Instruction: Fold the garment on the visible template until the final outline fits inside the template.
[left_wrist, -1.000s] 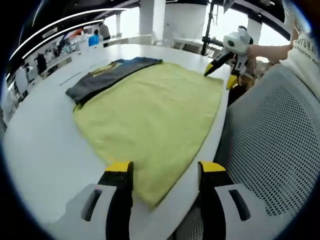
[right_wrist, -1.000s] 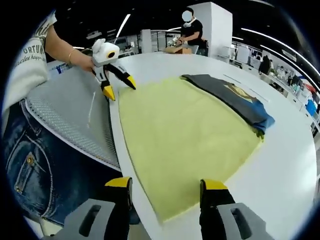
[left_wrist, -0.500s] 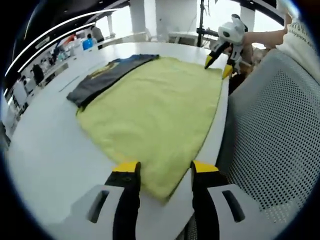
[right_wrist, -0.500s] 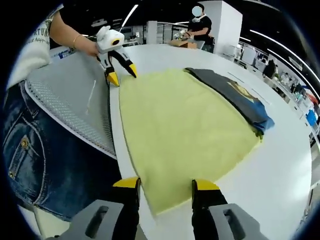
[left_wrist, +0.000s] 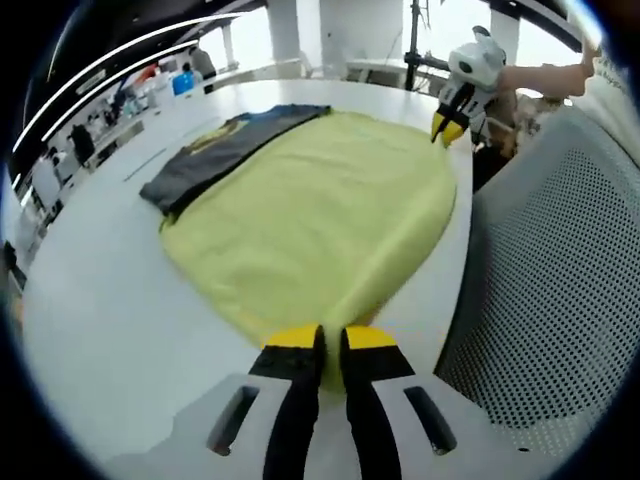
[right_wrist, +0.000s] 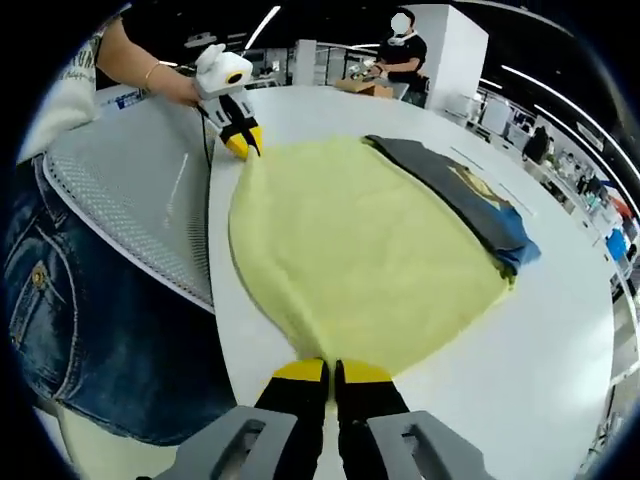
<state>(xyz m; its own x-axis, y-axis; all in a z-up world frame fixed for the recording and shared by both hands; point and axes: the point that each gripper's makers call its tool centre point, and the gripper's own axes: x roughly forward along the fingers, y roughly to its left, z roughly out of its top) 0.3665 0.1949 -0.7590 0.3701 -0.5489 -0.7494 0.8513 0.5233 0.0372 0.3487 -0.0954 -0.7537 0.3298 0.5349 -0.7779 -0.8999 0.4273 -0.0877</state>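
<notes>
Left gripper view: left tongs (left_wrist: 331, 340) at the bottom, yellow-tipped, pressed together on the near corner of the flat yellow-green cloth garment (left_wrist: 320, 210). Garment spread on the round white tabletop (left_wrist: 100, 270), near edge slightly lifted at the pinch. Beside its far left edge, touching it, a folded dark grey and blue shirt with a yellow print (left_wrist: 225, 150). At the far right corner of the garment, the right tongs (left_wrist: 447, 128), white body with yellow tips, closed on that corner, held by a person's hand (left_wrist: 535, 78). On the right, a grey mesh chair back (left_wrist: 560, 290).

Right gripper view: right tongs (right_wrist: 332, 372) at the bottom, clamped together on the near corner of the yellow-green garment (right_wrist: 360, 250). Folded dark shirt (right_wrist: 470, 200) along the right edge of the garment. At the far left corner, the left tongs (right_wrist: 243, 141) shut on the cloth. On the left, blue denim jeans (right_wrist: 90, 330) of the person and the mesh chair back (right_wrist: 130, 200). Far behind the tabletop (right_wrist: 560, 340), another person in a black top (right_wrist: 400, 55).
</notes>
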